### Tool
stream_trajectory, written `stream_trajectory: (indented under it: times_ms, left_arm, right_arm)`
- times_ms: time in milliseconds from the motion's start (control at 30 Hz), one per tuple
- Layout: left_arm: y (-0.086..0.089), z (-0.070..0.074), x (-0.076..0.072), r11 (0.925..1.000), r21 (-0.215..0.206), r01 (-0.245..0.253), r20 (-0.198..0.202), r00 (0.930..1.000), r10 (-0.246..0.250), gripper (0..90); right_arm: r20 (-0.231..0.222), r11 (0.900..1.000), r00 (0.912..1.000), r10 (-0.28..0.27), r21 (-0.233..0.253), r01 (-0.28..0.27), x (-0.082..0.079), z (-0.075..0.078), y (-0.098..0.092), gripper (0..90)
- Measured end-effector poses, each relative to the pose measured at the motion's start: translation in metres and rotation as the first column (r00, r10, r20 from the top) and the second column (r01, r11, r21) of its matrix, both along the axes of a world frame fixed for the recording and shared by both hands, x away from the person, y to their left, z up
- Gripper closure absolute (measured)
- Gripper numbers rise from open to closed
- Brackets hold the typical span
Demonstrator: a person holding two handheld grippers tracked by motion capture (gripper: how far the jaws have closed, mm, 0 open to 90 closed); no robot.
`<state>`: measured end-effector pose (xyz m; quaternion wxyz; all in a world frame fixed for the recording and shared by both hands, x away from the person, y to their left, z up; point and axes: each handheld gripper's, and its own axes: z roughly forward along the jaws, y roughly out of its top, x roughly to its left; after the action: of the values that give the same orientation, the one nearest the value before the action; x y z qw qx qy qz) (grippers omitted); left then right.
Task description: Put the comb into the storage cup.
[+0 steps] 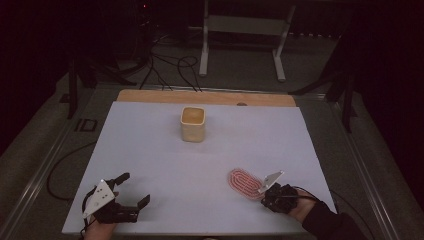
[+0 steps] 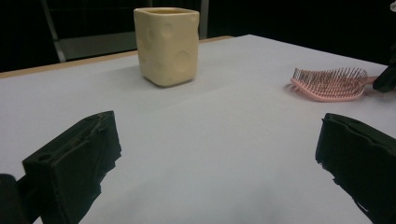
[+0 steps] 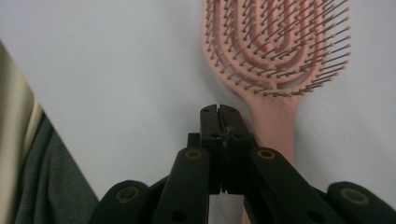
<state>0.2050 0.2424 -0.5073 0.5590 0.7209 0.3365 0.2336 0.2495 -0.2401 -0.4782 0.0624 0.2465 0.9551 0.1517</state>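
Note:
A pink vented hairbrush [image 1: 243,181] [image 2: 329,84] [image 3: 275,42] lies bristles up on the white table sheet [image 1: 150,150], near the front right. My right gripper [image 1: 265,192] [image 3: 219,109] sits at the brush's handle end with its jaws pressed together and nothing between them; the handle runs just beside and under the right jaw. A cream cup [image 1: 193,125] [image 2: 167,44] with round dimples stands upright at the middle back. My left gripper [image 1: 135,189] [image 2: 219,158] rests at the front left, open wide and holding nothing, facing the cup.
A wooden strip [image 1: 200,97] borders the table's back edge. Beyond it, cables [image 1: 170,65] trail over the floor and a white metal frame [image 1: 242,25] stands. Bare sheet lies between the cup and both grippers.

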Motion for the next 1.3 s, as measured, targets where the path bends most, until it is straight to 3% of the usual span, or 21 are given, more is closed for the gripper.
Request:
stream_trajectory:
  times_ms: [200,333,667,767,833,900,933,1300]
  left_arm:
    - [0.000,0.000,0.000,1.0000,0.001,0.000,0.000,1.0000,0.000,0.2]
    - [0.000,0.000,0.000,1.0000,0.002,-0.001,-0.001,1.0000,0.001,0.2]
    - [-0.001,0.000,0.000,0.9999,0.011,0.002,0.000,1.0000,-0.002,0.2]
    - [-0.001,0.000,0.000,1.0000,0.005,0.002,0.000,1.0000,-0.002,0.3]
    - [-0.001,0.000,0.000,1.0000,0.009,0.001,-0.001,1.0000,-0.001,0.2]
    - [-0.001,0.000,0.000,1.0000,0.007,0.002,-0.001,1.0000,-0.002,0.2]
    - [-0.001,0.000,0.000,1.0000,0.009,0.002,-0.001,1.0000,-0.002,0.2]
    - [-0.001,0.000,0.000,1.0000,0.008,0.001,-0.001,1.0000,-0.001,0.2]
  right_arm:
    - [0.011,1.000,0.9999,0.002,-0.001,-0.002,0.000,0.009,-0.005,86.8]
    - [0.019,1.000,0.9998,0.006,0.001,-0.006,0.001,0.017,-0.011,80.4]
    - [0.008,1.000,0.9999,-0.012,-0.009,0.013,0.007,0.031,-0.019,43.3]
    - [-0.005,1.000,0.9998,-0.020,-0.016,0.020,0.009,0.032,-0.018,37.9]
    - [-0.007,1.000,1.0000,-0.002,-0.023,0.002,0.013,0.032,-0.018,24.7]
    - [-0.022,1.000,0.9997,-0.005,-0.023,0.004,0.015,0.031,-0.017,17.3]
    - [-0.034,1.000,0.9992,0.020,-0.020,-0.021,0.016,0.030,-0.017,13.3]
    - [-0.083,0.998,0.9957,0.041,-0.040,-0.044,0.027,0.026,-0.014,14.5]
